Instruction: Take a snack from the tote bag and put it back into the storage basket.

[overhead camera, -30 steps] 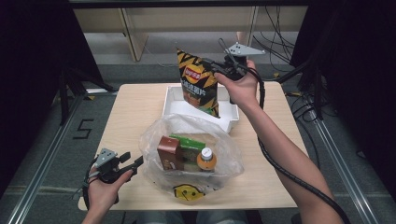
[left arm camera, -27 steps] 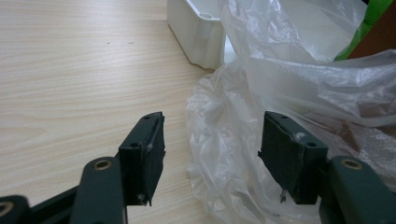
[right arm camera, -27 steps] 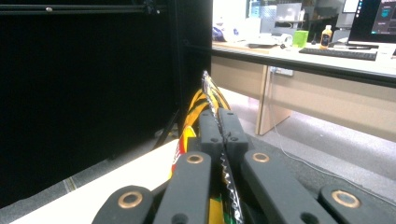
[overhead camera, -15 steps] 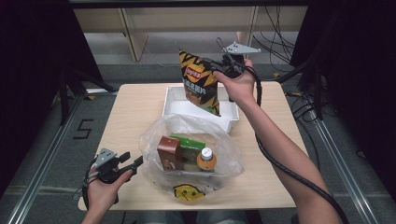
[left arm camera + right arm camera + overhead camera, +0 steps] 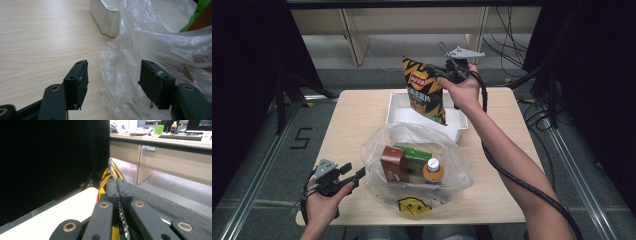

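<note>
2 tongs: right tongs (image 5: 438, 75) pinch the chip bag (image 5: 424, 90) over the white bin (image 5: 398, 102); left tongs (image 5: 112, 82), spread, straddle plastic bag (image 5: 120, 65).

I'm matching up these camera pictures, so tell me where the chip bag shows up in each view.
High view: chip bag hangs top centre, above the white bin, pinched at its top edge by the right hand-held gripper.
Left gripper view: no chip bag; white bin at top centre.
Right gripper view: bag's crimped top edge at centre, between the shut jaws.
Shared landmark: the wooden table.
</note>
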The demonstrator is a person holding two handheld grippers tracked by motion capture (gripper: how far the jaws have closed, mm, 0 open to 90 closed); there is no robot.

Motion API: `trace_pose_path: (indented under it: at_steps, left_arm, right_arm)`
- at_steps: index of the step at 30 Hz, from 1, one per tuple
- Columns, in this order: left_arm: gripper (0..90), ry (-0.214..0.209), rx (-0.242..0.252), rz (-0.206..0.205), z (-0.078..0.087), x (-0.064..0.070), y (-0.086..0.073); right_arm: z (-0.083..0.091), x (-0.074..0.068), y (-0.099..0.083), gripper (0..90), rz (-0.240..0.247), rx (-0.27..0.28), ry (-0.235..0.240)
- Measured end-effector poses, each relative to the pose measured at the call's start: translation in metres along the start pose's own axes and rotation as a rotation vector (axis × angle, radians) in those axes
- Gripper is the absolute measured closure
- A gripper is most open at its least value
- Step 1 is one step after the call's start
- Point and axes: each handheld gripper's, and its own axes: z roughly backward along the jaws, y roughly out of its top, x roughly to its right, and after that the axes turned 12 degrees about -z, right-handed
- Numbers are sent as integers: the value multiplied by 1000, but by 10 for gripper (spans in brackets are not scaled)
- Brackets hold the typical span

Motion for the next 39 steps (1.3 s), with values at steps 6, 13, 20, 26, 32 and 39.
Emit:
trace_pose_path:
  at_steps: [6,13,20,26,32,39]
  left_arm:
    - [393,0,3,1,0,0,0]
    - [394,1,1,0,0,0,0]
    - [394,2,2,3,0,0,0]
    - [394,4,2,2,1,-1,0]
    - [394,2,-1,1,0,-1,-1]
    - [394,8,-7,1,1,-1,-1]
  right_arm:
    - [-5,4,-3,900,-10,-17,-8]
    - [-7,8,-3,900,-26,-23,-24]
    - [-11,13,-5,900,-40,-35,-35]
    - [-17,18,-9,900,-41,-31,-46]
    - [-23,25,-12,900,-56,-48,-60]
    - [-29,34,-16,900,-74,-67,-88]
